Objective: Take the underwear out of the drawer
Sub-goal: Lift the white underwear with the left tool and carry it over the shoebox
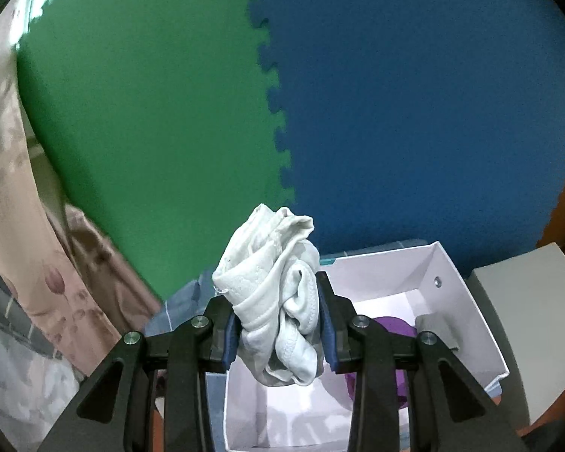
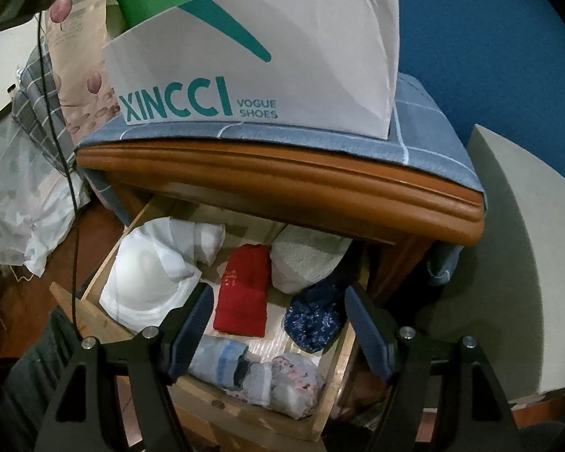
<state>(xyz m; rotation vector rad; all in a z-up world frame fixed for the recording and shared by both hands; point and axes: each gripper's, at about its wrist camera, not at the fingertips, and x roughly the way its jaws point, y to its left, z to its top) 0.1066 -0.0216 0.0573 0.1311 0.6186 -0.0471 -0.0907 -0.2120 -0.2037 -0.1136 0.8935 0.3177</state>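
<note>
Left wrist view: the left gripper (image 1: 278, 324) clamps a bunched pale grey underwear (image 1: 273, 293) above an open white box (image 1: 448, 293), purple cloth inside. Right wrist view: the right gripper (image 2: 278, 335) hangs unclenched, holding nothing, over the open drawer (image 2: 105, 324) of folded clothes.

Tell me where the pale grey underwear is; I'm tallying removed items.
Left wrist view: crumpled pale grey underwear clamped in left hand-held gripper, above open white cardboard box.
</note>
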